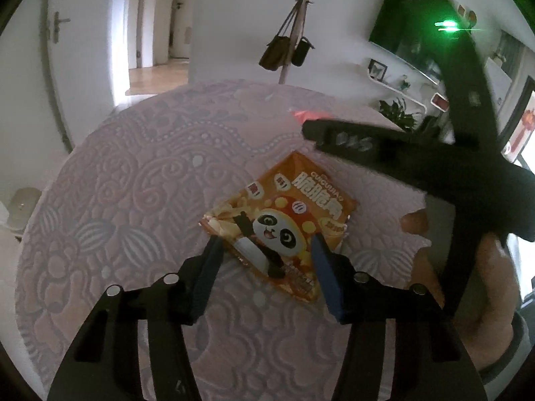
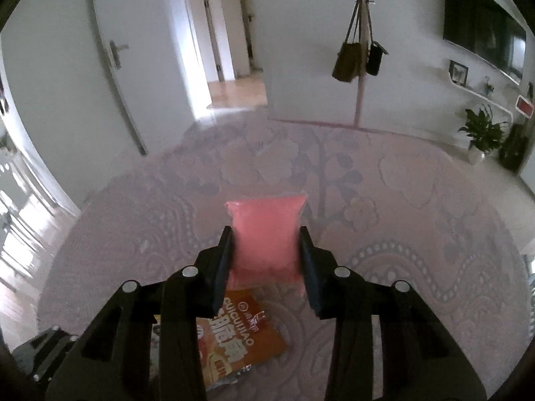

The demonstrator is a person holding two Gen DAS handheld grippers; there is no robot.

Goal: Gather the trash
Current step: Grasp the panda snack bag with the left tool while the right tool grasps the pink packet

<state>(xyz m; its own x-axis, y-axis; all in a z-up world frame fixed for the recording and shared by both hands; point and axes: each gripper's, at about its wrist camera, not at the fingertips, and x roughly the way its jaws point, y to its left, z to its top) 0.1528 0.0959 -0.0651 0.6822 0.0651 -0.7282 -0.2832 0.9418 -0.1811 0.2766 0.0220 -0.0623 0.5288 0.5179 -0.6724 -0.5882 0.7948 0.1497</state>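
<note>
An orange snack packet [image 1: 284, 224] with a panda print lies flat on the patterned table; it also shows in the right wrist view [image 2: 247, 334] under the gripper. My left gripper [image 1: 267, 244] is open, with its fingers on either side of the packet's near end. A pink packet [image 2: 265, 234] lies further along the table, and a sliver of it shows in the left wrist view [image 1: 301, 115]. My right gripper [image 2: 265, 247] is open, with its fingers on either side of the pink packet. Whether either gripper touches its packet cannot be told.
The round table [image 1: 117, 183] has a pink embossed cloth. The right gripper's black body [image 1: 418, 153] and the hand holding it cross the left wrist view at right. A coat stand with hanging bags [image 2: 359, 56], a door [image 2: 117, 53] and a potted plant [image 2: 481, 130] stand beyond.
</note>
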